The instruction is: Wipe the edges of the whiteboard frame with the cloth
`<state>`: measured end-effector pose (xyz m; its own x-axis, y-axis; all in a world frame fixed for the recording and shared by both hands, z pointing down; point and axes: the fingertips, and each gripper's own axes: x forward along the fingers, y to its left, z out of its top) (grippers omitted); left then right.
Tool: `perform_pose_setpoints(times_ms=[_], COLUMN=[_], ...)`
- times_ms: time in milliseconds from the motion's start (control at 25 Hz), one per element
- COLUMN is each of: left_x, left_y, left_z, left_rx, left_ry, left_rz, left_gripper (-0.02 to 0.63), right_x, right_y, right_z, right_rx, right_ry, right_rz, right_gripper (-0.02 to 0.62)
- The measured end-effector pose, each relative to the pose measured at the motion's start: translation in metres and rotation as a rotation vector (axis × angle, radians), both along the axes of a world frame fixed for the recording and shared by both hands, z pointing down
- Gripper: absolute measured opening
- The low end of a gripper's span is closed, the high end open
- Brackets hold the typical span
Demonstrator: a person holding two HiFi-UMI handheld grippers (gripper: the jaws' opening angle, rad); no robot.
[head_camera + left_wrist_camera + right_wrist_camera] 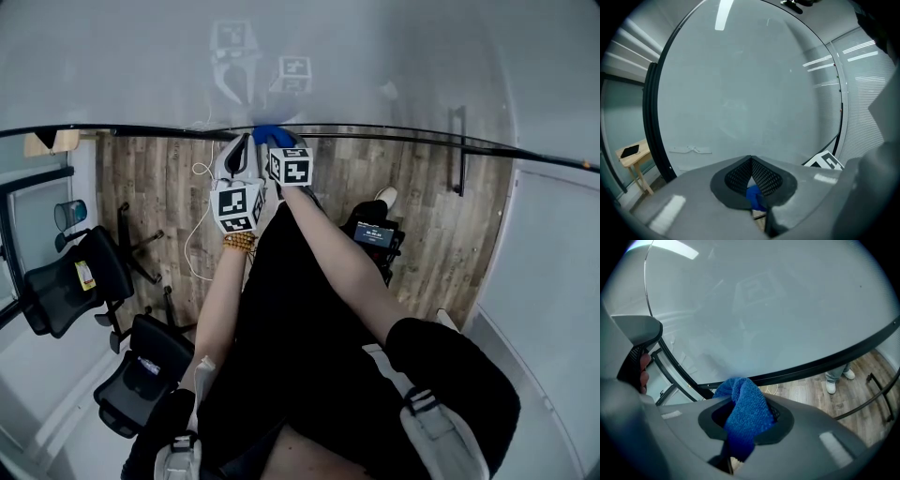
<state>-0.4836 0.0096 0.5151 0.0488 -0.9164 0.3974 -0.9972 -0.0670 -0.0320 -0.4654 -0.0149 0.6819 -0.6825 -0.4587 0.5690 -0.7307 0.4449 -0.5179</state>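
Note:
The whiteboard's black frame (422,137) runs across the head view, with the pale board above it. A blue cloth (272,134) is pressed against this bottom edge, and my right gripper (278,142) is shut on it. In the right gripper view the cloth (743,416) bulges out between the jaws just below the frame (811,364). My left gripper (240,150) hovers close on the left, near the same edge. Its pads (761,176) meet at the tip, and a scrap of blue (754,197) shows low in the gap. The frame's side (649,122) curves up on the left.
Two black office chairs (66,281) (141,375) stand on the wooden floor at the left. A white cable (199,225) trails below the board. A black device (375,234) and a shoe lie to the right, near a black rail (457,150). A small wooden table (633,154) stands by the board.

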Motion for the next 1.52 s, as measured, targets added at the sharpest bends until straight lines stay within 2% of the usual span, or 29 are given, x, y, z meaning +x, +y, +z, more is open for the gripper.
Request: perform_pose_setpoints(times_ms=[240, 640, 720, 880, 1080, 1240, 1400, 1520], left_x=[0.005, 0.045, 0.067, 0.145, 0.144, 0.158, 0.132, 0.150], left_y=[-0.004, -0.011, -0.021, -0.060, -0.051, -0.055, -0.036, -0.043], left_z=[-0.006, 0.001, 0.018, 0.077, 0.059, 0.060, 0.030, 0.038], left_rx=[-0.011, -0.027, -0.041, -0.082, -0.085, -0.086, -0.074, -0.076], left_ry=[0.001, 0.012, 0.008, -0.017, -0.016, -0.020, -0.012, -0.015], left_rz=[0.005, 0.039, 0.051, 0.081, 0.106, 0.122, 0.124, 0.130], left_gripper=[0.098, 0.098, 0.098, 0.098, 0.098, 0.098, 0.098, 0.098], right_x=[0.012, 0.064, 0.090, 0.167, 0.158, 0.172, 0.147, 0.166], right_y=[-0.002, -0.010, -0.022, -0.056, -0.045, -0.050, -0.035, -0.042], right_z=[-0.006, -0.003, 0.015, 0.075, 0.051, 0.054, 0.022, 0.031], right_rx=[0.004, 0.013, 0.001, -0.017, -0.015, -0.016, -0.005, -0.008], right_ry=[0.024, 0.052, 0.056, 0.057, 0.055, 0.053, 0.063, 0.063], right_rz=[-0.011, 0.024, 0.043, 0.060, 0.070, 0.076, 0.083, 0.092], right_gripper=[0.098, 0.098, 0.097, 0.095, 0.095, 0.094, 0.094, 0.094])
